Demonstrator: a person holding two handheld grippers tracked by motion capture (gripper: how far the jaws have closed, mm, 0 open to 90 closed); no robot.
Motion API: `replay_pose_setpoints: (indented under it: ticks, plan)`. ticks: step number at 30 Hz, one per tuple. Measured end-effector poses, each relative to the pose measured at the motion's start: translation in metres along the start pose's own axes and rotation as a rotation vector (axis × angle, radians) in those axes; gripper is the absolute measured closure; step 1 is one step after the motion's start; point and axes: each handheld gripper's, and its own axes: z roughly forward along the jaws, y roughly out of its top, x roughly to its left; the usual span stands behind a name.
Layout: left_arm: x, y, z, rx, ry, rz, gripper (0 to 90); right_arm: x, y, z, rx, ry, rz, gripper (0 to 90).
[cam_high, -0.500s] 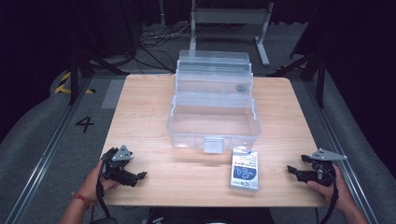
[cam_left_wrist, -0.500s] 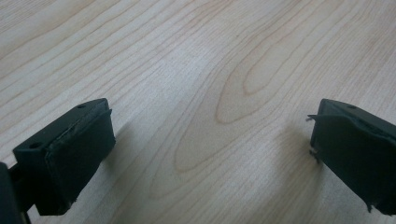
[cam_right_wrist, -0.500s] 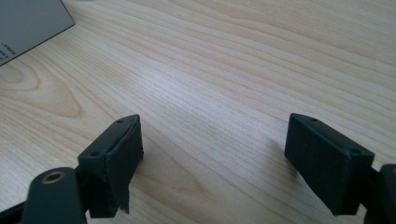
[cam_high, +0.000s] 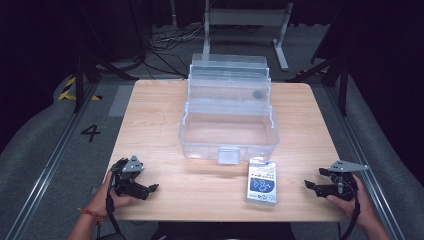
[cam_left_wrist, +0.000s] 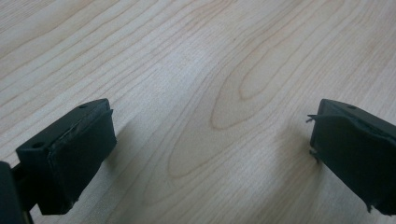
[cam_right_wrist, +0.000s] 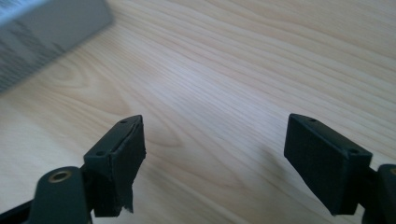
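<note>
Small card box (cam_high: 262, 181) flat on the desk (cam_high: 155, 115), lower centre, just before the open clear case (cam_high: 229, 131), unmoved since the earlier frame. Both grippers, left (cam_high: 150, 189) and right (cam_high: 311, 185), likewise unmoved, fingers spread, empty. Probably reach not begun.

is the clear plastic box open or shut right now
Open. The clear box has its lid swung back and its tiers stepped up behind, and the front bin looks empty.
</note>
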Motion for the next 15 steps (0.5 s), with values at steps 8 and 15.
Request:
replay_pose_setpoints:
  ticks: [8,15]
  plan:
    - [-0.008,0.003,0.003,-0.008,0.021,-0.020,0.5,0.059,0.024,-0.009,-0.053,0.077,-0.078,19.2]
    - [-0.014,0.007,0.006,-0.006,0.007,-0.003,0.6,0.111,0.031,-0.002,-0.035,0.185,-0.181,17.8]
